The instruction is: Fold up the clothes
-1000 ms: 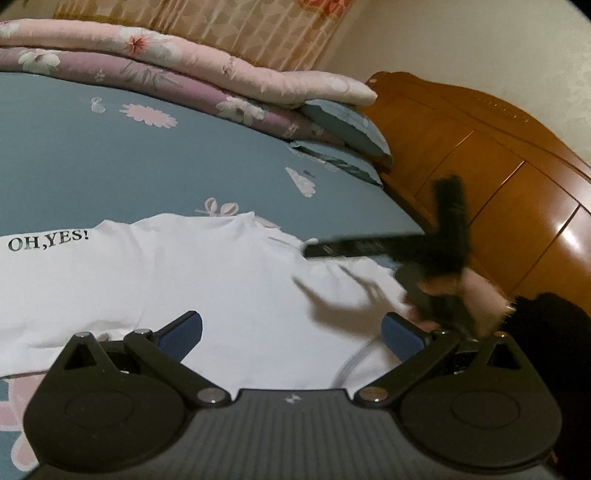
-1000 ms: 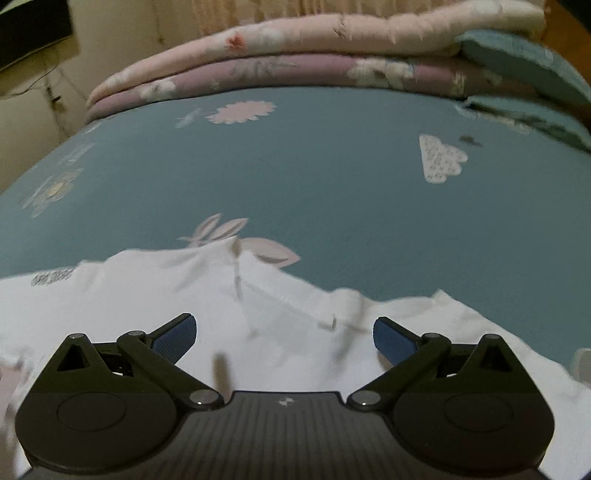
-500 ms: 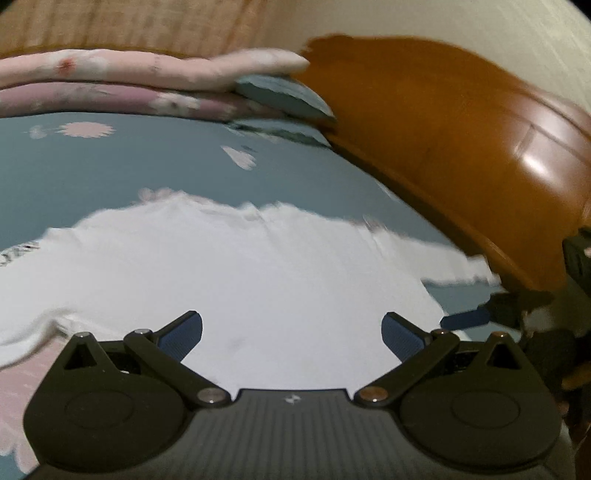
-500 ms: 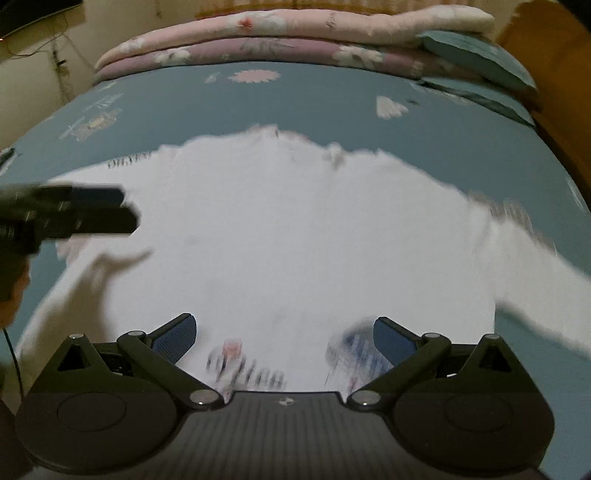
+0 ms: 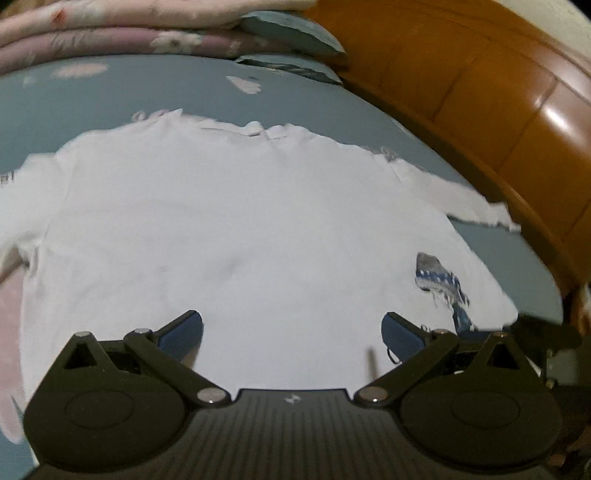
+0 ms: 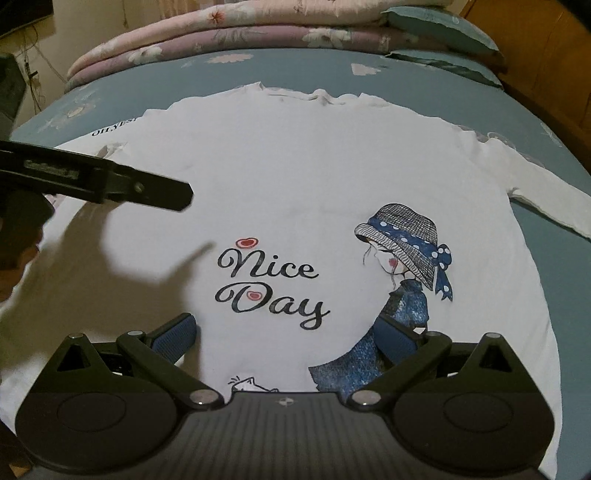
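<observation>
Left wrist view: left gripper point(image 5: 291, 334) w/ jaws spread wide, nothing between the blue pads point(image 5: 181, 334); it hovers over the lower part of a white long-sleeved shirt point(image 5: 240, 221) laid flat on the blue bedsheet point(image 5: 92, 99). Shirt blurred here; part of a blue print point(image 5: 439, 284) shows at its right side. One sleeve point(image 5: 461, 199) reaches toward the wooden headboard point(image 5: 498, 110). Folded pink quilts point(image 5: 110, 33) and a blue pillow point(image 5: 291, 33) lie at the far edge of the bed.

Right wrist view: right gripper point(image 6: 284, 339) also wide apart, empty, above the shirt's point(image 6: 295, 166) hem region. Shirt lies front up, neckline away from camera; script "Nice Day" point(image 6: 271, 284) at centre, printed girl in a hat point(image 6: 402, 280) to the right, "OH,YES!" on the far-left sleeve. The left gripper point(image 6: 110, 184) enters from the left edge, above the shirt, casting a shadow point(image 6: 110, 266) on it; from this side, cannot tell its jaw gap.
</observation>
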A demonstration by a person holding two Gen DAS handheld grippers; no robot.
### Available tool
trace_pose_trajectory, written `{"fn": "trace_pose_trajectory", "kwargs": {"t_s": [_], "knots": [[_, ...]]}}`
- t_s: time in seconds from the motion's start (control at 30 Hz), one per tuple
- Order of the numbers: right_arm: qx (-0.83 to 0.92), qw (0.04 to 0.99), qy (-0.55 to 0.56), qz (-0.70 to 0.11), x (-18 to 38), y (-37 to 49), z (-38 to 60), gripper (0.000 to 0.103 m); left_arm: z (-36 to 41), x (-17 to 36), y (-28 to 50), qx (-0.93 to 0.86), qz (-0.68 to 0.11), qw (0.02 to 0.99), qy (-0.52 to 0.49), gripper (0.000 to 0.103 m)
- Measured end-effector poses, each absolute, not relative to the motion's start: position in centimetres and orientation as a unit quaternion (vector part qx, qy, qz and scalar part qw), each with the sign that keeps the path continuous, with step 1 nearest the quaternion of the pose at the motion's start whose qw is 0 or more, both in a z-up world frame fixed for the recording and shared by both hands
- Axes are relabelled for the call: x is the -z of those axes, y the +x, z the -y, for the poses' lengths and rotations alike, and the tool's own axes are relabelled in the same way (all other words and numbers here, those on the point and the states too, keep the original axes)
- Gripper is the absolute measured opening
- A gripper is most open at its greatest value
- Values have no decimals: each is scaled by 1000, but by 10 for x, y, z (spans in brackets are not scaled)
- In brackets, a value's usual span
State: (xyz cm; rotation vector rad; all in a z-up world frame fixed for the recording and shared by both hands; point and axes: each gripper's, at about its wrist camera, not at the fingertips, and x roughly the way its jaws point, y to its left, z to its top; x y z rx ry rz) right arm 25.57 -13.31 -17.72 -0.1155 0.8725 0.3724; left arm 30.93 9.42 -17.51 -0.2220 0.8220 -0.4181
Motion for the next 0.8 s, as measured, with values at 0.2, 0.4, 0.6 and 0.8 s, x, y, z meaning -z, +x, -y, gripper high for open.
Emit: {"fn": "trace_pose_trajectory", "kwargs": {"t_s": [0.2, 0.4, 0.6, 0.8], "knots": [[-182, 895, -51, -404, 180, 251, 135, 103, -112, 179, 311, 211, -388, 881, -168, 102], [-194, 899, -48, -390, 183, 251, 138, 103, -123, 190, 300, 227, -349, 886, -205, 102], [-214, 911, -44, -351, 190, 241, 147, 103, -108, 188, 295, 209, -347, 900, -161, 102], [-237, 909, -50, -340, 189, 240, 152, 103, -91, 183, 293, 184, -363, 907, -109, 102]]}}
